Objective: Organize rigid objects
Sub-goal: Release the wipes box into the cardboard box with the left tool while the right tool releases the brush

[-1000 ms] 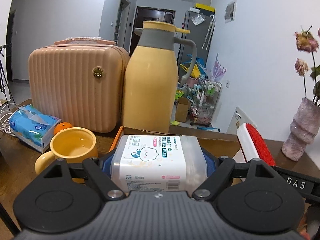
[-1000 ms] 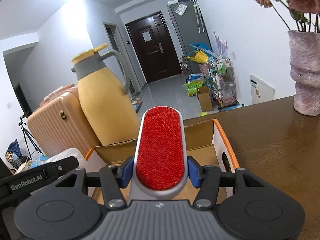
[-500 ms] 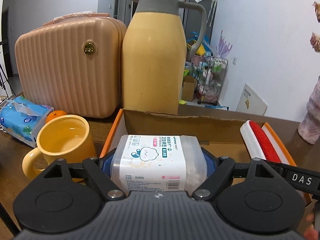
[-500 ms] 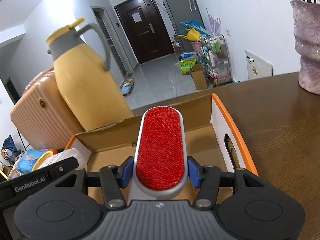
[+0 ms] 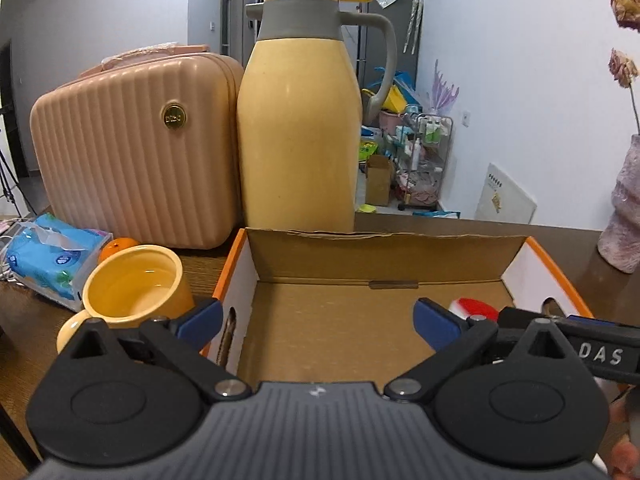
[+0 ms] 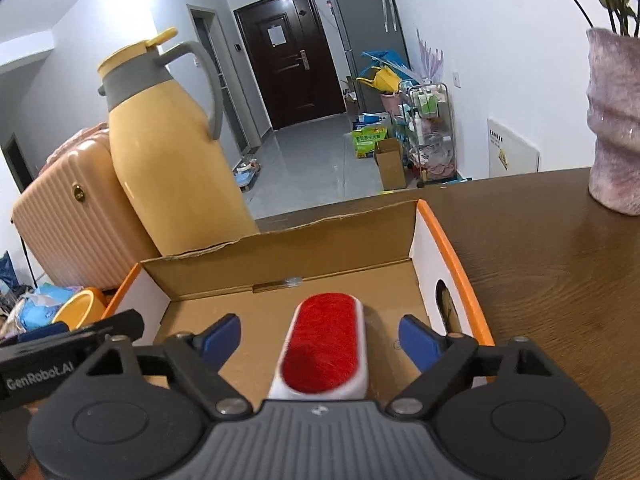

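An open cardboard box with orange rims stands on the wooden table; it also shows in the right wrist view. My left gripper is open and empty over the box's left part; the cotton swab container is out of sight. My right gripper is open over the box's right part. The red lint brush lies between its spread fingers, inside the box, free of the pads. Its red tip shows in the left wrist view.
A yellow thermos jug and a peach ribbed case stand behind the box. A yellow mug, an orange and a blue tissue pack sit left of it. A pink vase stands at the right.
Both grippers moved down over the box and opened. The left let go of the cotton swab container, now out of view. The right released the lint brush into the box.
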### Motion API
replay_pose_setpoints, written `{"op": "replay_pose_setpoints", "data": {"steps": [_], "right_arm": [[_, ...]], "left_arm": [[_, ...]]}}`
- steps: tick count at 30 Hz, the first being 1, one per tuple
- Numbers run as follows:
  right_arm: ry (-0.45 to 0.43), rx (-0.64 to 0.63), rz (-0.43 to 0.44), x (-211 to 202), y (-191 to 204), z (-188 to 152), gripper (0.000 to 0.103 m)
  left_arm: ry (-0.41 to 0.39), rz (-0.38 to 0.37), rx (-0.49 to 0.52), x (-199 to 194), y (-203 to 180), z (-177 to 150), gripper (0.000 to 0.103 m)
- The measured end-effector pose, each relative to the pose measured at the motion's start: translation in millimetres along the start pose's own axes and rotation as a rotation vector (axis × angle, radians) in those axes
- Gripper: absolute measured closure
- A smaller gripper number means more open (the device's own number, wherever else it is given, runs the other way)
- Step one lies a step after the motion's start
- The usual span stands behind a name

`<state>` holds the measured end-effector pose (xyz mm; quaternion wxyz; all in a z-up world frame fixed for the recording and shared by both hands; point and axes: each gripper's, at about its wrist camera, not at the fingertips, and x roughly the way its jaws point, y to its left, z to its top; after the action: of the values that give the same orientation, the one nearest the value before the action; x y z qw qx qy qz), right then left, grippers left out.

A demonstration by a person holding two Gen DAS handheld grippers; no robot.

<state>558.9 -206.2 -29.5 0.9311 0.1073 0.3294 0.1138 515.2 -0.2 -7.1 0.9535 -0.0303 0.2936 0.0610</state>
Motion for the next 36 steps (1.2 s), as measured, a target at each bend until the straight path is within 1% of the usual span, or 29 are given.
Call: {"op": "replay_pose_setpoints", "data": {"steps": [5,9,16,24,30,36], "right_arm": [[0.000,-0.024,-0.027,-1,4,-1,0.007],[-0.010,-0.028,-0.023,-6,3,-1,0.004],[-0.052,-0.047,-0.050,-24,2,-2,0.003],[-0.126,-0.054,-0.053,-62,-2,-8,0.003],[-0.168,-0.075,-0.047,-92,0,-20,0.003],[-0.190,-0.089,-0.045,-116,4,-35,0.003]], "left_arm": [[0.004,0.006,-0.009,1,2,1,0.000],[-0.010,0.006,-0.016,-3,5,4,0.000],[-0.045,0.009,-0.024,-17,9,5,0.000],[-0.069,-0.003,-0.013,-42,15,-3,0.000],[-0.088,-0.011,-0.013,-65,23,-14,0.000],[-0.093,-0.016,-0.011,-86,30,-26,0.000]]}}
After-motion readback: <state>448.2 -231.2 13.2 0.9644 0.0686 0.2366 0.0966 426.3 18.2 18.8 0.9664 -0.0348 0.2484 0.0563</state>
